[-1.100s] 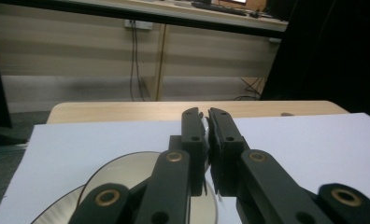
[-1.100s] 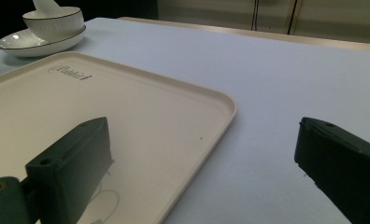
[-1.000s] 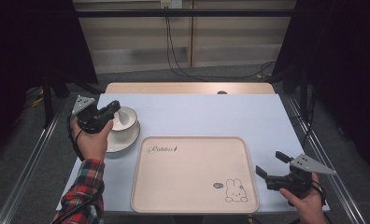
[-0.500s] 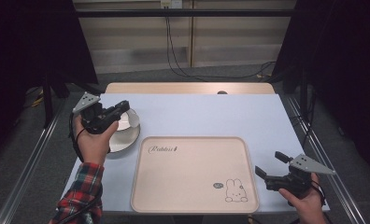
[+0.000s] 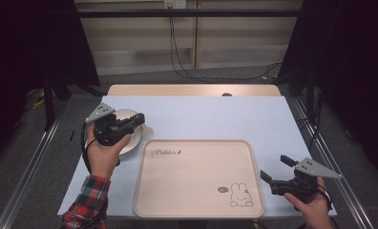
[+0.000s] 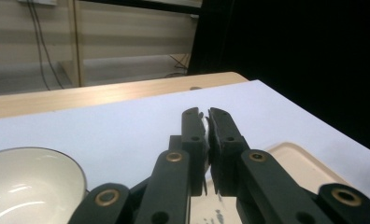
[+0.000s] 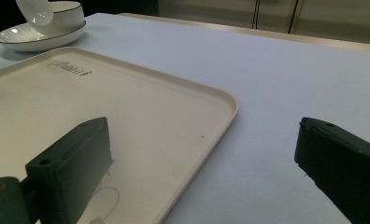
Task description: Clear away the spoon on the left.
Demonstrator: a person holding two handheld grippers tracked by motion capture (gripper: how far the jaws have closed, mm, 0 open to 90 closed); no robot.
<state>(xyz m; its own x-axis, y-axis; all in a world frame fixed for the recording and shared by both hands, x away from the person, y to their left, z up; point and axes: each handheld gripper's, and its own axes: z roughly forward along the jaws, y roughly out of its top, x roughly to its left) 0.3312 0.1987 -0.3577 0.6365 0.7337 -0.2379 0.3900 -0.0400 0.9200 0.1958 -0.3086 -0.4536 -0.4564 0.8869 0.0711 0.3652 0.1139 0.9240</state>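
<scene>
A white bowl [image 6: 29, 186] stands on a white plate [image 5: 130, 140] at the table's left side. My left gripper [image 5: 138, 119] hovers over them, shut on a thin white spoon [image 6: 205, 122] whose handle shows between the jaws. In the right gripper view the spoon [image 7: 33, 11] hangs in front of the bowl [image 7: 66, 11], above the plate [image 7: 38, 37]. A beige tray [image 5: 196, 141] with a rabbit drawing lies in the middle with nothing on it. My right gripper [image 5: 274, 168] stands open at the tray's right front corner, jaws wide apart and low over the table [image 7: 204, 135].
The pale blue table top [image 5: 254, 119] has a wooden strip along its far edge [image 5: 192, 89]. Metal rails run down both sides of the table. Dark curtains and cables on the floor lie beyond.
My left gripper has moved to the right across the bowl and plate toward the tray. The right gripper has stayed in place, open.
</scene>
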